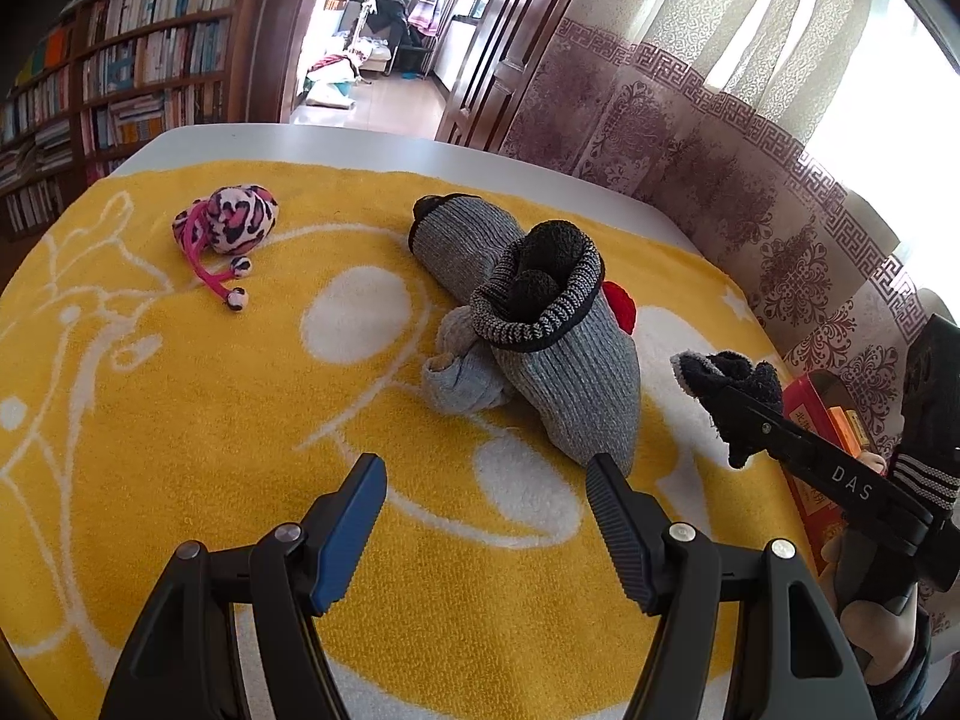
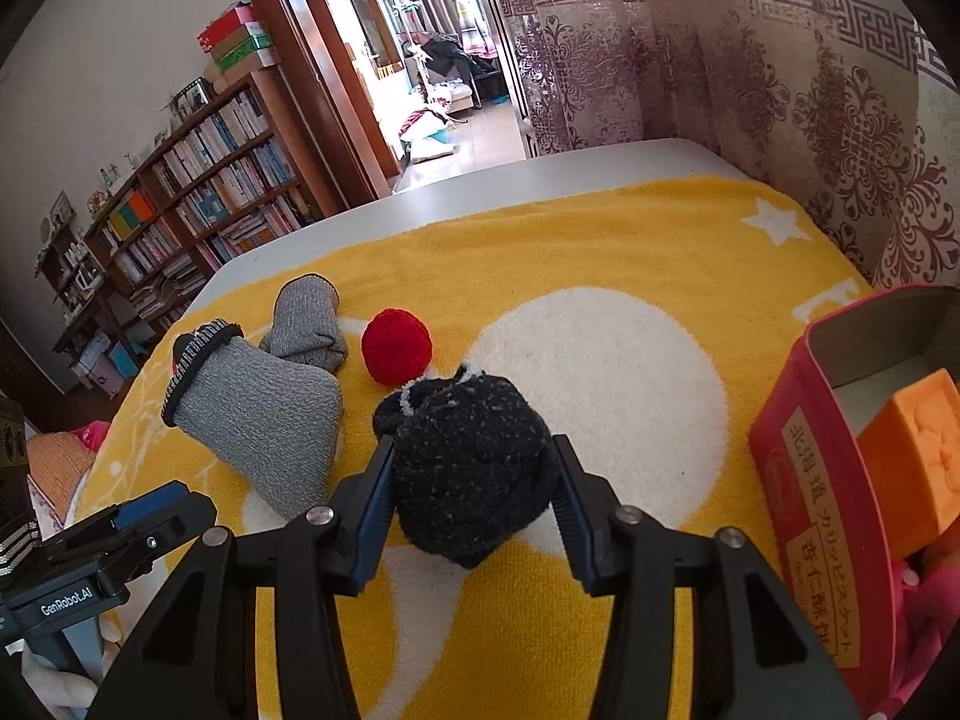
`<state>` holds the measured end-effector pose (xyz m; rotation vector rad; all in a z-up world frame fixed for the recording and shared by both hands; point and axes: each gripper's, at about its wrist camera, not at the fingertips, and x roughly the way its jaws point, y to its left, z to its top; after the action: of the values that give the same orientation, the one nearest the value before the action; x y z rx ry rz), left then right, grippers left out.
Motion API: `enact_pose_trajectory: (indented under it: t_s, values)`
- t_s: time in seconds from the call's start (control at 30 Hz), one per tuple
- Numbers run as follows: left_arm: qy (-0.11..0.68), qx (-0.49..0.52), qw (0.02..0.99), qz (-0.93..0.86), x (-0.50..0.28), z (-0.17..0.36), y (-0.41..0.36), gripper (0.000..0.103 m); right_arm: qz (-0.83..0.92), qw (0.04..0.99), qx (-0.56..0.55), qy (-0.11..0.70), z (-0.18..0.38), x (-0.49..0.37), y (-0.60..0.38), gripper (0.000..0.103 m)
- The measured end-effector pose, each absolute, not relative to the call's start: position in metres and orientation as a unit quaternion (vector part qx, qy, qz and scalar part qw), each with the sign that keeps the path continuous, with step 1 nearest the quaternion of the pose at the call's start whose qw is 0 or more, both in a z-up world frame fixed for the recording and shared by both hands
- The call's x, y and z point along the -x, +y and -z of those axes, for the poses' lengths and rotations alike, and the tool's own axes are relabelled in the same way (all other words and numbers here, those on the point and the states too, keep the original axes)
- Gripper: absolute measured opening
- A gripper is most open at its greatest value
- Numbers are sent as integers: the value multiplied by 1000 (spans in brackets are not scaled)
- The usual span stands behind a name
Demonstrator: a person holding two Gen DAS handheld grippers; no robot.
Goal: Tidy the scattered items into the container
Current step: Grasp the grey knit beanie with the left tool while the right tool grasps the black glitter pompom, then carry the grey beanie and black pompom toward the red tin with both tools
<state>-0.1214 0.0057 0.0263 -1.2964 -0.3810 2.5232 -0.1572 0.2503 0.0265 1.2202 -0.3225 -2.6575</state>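
Left-wrist view first. We log our left gripper (image 1: 486, 504) with its fingers spread wide and nothing between them, hovering over the yellow towel (image 1: 198, 420) that covers the surface. At 12 o'clock from the fingers lie two grey knitted slipper socks (image 1: 558, 360), one crossing the other, with a light grey sock (image 1: 462, 378) tucked against their near side and a red ball (image 1: 621, 303) peeking out behind them. At 10 o'clock, well apart, sits a pink leopard-print plush item (image 1: 231, 219) with pink cords. At 3 o'clock our right gripper (image 1: 729, 414) pinches a dark fuzzy sock bundle (image 1: 729, 381), with the red box (image 1: 822, 420) just beyond it.

Right-wrist view next. We see the right gripper's fingers pressed against both sides of the dark fuzzy sock bundle, which fills the gap between them. The red box stands open at 3 o'clock, an orange block (image 2: 915, 450) inside. The red ball is at 12 o'clock, the grey slipper socks at 10 o'clock.
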Motion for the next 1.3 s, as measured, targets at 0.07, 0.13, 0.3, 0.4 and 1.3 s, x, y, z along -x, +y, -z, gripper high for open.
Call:
enact_pose_trajectory:
  t_s: [0.07,0.13,0.3,0.4,1.3]
  values:
    - [-130,452,154,-869,122,-26,13,71,900,98,-409,-114,-27,158,253,52]
    - [-126,459,172,-863,123,-26,24,70,903,95,-403,-119,-31,157,257,52]
    - [-116,479,197,-848,135,-24,52,71,919,87,-361,-132,-52,146,269,52]
    - [-118,490,194,-841,148,-21,65,71,931,81,-327,-139,-68,136,277,52]
    - [-147,455,152,-865,155,-17,56,45,936,78,-298,-169,-78,125,290,53]
